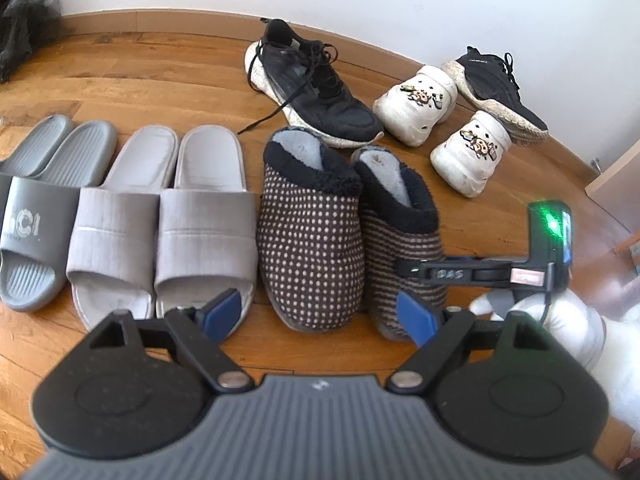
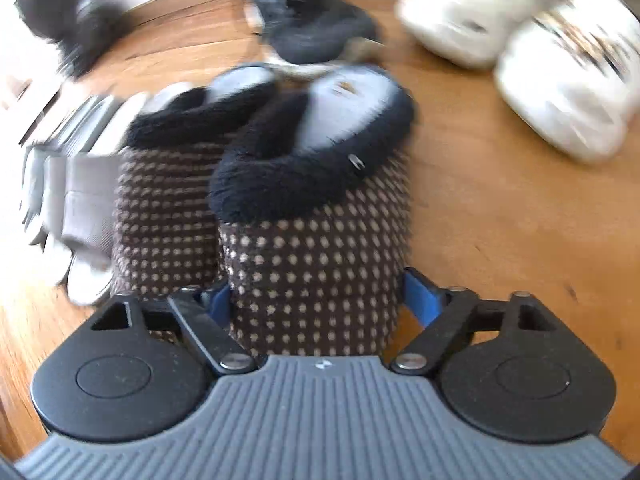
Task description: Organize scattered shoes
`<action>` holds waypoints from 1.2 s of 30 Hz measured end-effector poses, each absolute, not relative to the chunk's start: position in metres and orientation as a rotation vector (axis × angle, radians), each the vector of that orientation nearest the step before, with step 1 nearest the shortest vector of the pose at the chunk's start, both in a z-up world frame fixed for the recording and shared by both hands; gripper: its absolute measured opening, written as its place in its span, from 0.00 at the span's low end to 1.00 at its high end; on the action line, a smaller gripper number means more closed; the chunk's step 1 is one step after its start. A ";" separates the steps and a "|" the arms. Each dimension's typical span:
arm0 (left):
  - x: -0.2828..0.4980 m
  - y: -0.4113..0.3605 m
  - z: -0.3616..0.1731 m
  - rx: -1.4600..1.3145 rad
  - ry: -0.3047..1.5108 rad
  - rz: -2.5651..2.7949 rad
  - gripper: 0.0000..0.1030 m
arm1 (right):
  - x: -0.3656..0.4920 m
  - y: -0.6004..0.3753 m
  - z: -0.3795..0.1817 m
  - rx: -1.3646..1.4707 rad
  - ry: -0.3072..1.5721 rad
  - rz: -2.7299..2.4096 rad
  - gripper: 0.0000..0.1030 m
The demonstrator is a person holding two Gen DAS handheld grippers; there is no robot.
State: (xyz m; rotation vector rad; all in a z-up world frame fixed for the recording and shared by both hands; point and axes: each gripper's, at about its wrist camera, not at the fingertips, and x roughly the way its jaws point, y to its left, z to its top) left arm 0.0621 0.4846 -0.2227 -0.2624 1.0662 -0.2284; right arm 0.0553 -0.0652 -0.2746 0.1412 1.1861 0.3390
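On the wooden floor a row runs from left to right: dark grey slides (image 1: 32,200), light grey slides (image 1: 160,224), and a pair of brown dotted slippers with black fleece collars. My left gripper (image 1: 320,308) hovers open over the toe of the left slipper (image 1: 312,232), its blue pads clear of it. My right gripper (image 2: 320,300) is shut on the toe of the right slipper (image 2: 316,264), a pad against each side. The left wrist view shows that gripper's black frame (image 1: 480,274) at the right slipper (image 1: 404,232), held by a white-gloved hand (image 1: 560,320).
Behind the row lie a black sneaker (image 1: 316,96), two white clogs (image 1: 416,100) with charms, and a second black sneaker (image 1: 500,88) near the white wall. A dark object (image 1: 24,28) sits far left. Pale wooden furniture (image 1: 616,176) stands at the right.
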 end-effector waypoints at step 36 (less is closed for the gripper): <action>0.065 0.485 -0.241 -0.215 1.072 -0.211 0.86 | 0.078 -0.005 -0.262 0.220 1.101 0.327 0.60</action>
